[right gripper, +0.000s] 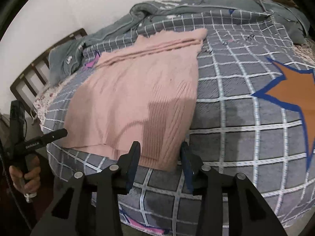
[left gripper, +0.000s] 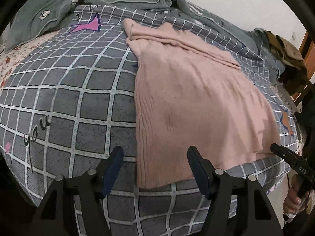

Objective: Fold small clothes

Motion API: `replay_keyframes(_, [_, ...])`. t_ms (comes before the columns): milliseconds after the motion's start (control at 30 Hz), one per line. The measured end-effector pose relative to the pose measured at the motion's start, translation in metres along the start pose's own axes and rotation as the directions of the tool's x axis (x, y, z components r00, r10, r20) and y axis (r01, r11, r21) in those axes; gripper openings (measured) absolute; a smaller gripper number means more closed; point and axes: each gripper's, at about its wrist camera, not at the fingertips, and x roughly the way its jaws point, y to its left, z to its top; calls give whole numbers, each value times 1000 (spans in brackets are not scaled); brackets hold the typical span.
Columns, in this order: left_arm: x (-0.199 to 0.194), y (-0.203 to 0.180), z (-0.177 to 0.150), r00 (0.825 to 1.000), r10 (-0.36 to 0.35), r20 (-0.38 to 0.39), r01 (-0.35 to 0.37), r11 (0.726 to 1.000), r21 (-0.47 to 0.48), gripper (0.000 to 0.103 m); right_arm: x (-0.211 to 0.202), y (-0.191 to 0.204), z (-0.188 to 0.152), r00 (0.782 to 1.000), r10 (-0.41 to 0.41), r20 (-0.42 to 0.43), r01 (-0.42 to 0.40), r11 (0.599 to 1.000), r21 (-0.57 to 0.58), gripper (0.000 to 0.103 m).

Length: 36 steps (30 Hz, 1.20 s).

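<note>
Left wrist view: the left gripper [left gripper: 155,167] hangs with its fingers [left gripper: 115,158] spread and nothing between them, just over the near left corner of a pink knit garment [left gripper: 196,106]. The garment lies flat on a bed [left gripper: 65,98] with a grey checked cover.

Right wrist view: the right gripper [right gripper: 160,160] has its fingers [right gripper: 135,153] parted and unclenched, straddling the garment's [right gripper: 137,90] near right corner at the bed's [right gripper: 236,137] edge. A hand [right gripper: 25,175] holds the left gripper's handle nearby.
</note>
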Motion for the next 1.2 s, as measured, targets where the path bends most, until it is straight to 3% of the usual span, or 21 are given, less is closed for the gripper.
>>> replay_keyframes(133, [11, -1, 3, 1000, 20, -19, -20, 1000, 10, 46, 18, -3, -2, 999, -36, -41, 36, 999, -3, 40])
replay_keyframes(200, [12, -1, 5, 1000, 18, -21, -17, 1000, 20, 35, 18, -6, -2, 999, -40, -31, 40, 999, 4, 27])
replay_keyframes(233, [12, -1, 6, 1000, 15, -23, -15, 1000, 21, 25, 19, -8, -1, 998, -49, -38, 49, 999, 8, 22])
replay_keyframes(267, [12, 0, 7, 1000, -1, -29, 2, 1000, 18, 8, 19, -10, -1, 998, -52, -41, 53, 999, 11, 10])
replay_keyframes(300, [13, 1, 7, 998, -36, -49, 36, 999, 9, 8, 19, -13, 0, 998, -40, -49, 40, 999, 17, 6])
replay_keyframes(400, [4, 2, 9, 998, -53, -34, 53, 999, -4, 7, 13, -15, 0, 1000, -7, -28, 8, 999, 31, 5])
replay_keyframes(667, [-49, 6, 14, 987, -139, 82, 144, 988, -61, 6, -45, -18, 8, 986, 95, 135, -105, 992, 67, 4])
replay_keyframes(1000, [-83, -1, 2, 982, -137, 133, 142, 989, -29, 6, -74, -2, -6, 978, 113, 174, -119, 993, 20, 4])
replay_keyframes(1200, [-91, 4, 20, 974, -169, 148, 182, 980, -82, 6, -83, -9, 1, 975, 143, 170, -156, 986, 65, 4])
